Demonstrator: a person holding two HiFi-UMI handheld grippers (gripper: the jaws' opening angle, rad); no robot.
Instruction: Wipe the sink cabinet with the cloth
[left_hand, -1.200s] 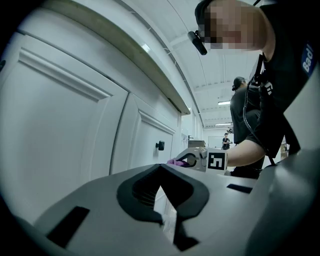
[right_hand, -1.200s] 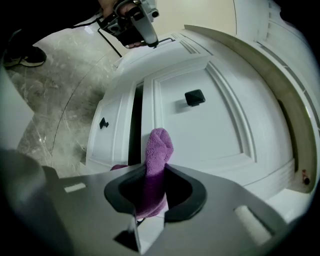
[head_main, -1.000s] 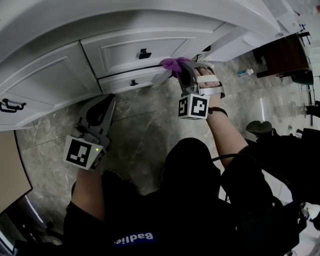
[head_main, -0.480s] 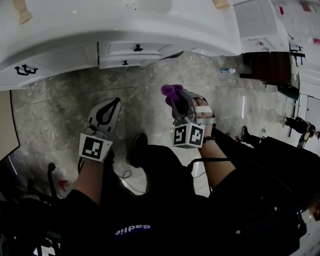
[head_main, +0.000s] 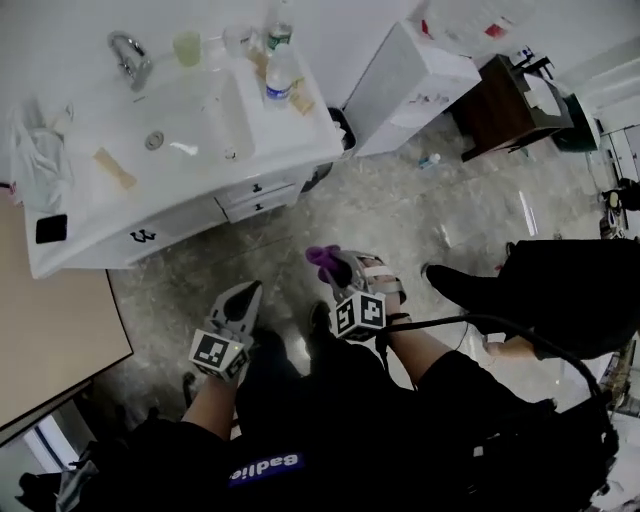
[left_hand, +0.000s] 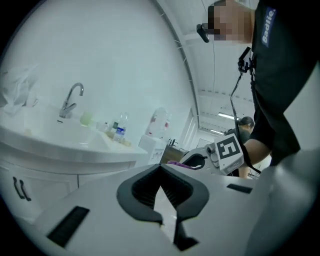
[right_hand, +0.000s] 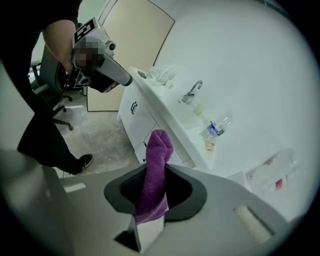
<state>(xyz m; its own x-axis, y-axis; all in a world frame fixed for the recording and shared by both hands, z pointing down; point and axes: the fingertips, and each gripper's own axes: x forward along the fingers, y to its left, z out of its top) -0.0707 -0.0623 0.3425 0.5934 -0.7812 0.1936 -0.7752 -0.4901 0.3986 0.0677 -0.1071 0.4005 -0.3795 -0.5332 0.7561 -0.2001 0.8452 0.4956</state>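
The white sink cabinet (head_main: 180, 225) stands at the upper left, its drawers facing the marble floor. My right gripper (head_main: 338, 268) hovers over the floor well short of it, shut on a purple cloth (head_main: 322, 258) that pokes out past the fingertips. In the right gripper view the cloth (right_hand: 159, 147) rises from between the pads of the right gripper (right_hand: 152, 172), with the cabinet (right_hand: 140, 117) beyond. My left gripper (head_main: 250, 290) hangs lower left, shut with nothing in it. In the left gripper view the left gripper (left_hand: 161, 170) has its pads together, the cabinet (left_hand: 50, 170) off to the left.
On the sink top are a faucet (head_main: 128, 58), bottles (head_main: 280, 78), a white bag (head_main: 35, 165) and a black flat object (head_main: 50, 228). A white unit (head_main: 420, 80) and dark furniture (head_main: 500, 110) stand right of the cabinet. A beige panel (head_main: 50, 330) lies left; another person's shoe (head_main: 450, 285) is right.
The head view has risen and pulled back from the cabinet. Both grippers have come away from the drawer fronts, and the cloth no longer touches the cabinet.
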